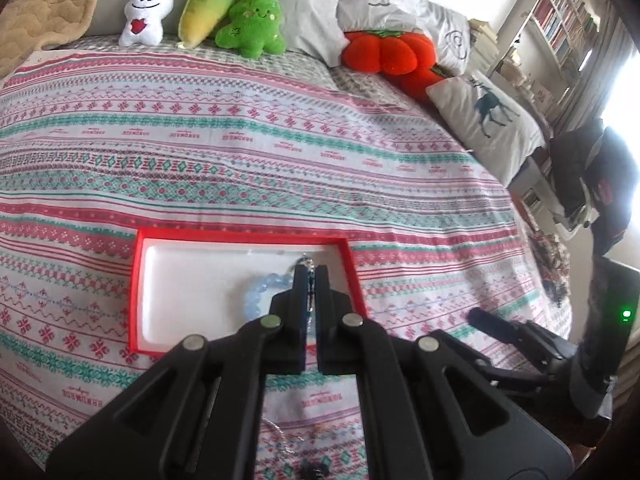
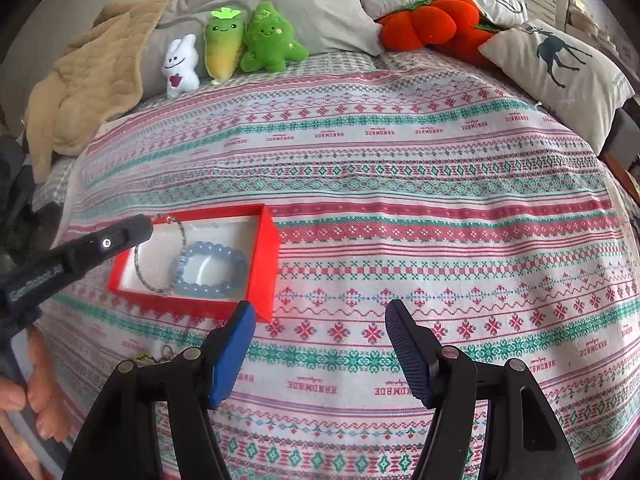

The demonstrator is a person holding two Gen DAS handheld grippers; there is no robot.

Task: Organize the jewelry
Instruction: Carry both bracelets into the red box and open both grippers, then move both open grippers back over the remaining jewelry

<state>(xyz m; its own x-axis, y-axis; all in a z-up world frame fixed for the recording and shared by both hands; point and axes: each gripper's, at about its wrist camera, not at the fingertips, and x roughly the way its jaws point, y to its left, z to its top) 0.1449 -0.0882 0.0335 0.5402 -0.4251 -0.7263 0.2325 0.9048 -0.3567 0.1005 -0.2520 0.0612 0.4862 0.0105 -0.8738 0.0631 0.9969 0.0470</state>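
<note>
The right tool [image 2: 320,344] hangs empty over the bedspread [image 2: 440,240], fingers wide. Beyond, the left tool [image 1: 311,276] pinches a thin bead chain [image 2: 140,268], which dangles into the red box [image 2: 264,264]. The box's long side runs left-right; a blue bracelet [image 2: 210,266] lies inside.

woven cloth bedspread [image 2: 400,200], glossy beads [image 2: 212,268]

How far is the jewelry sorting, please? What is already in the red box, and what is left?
Done: the blue bead bracelet lies in the red box. In hand: the left gripper is shut on a thin chain hanging over the box. The right gripper is open and empty. Left: small pieces on the bedspread near the box.
</note>
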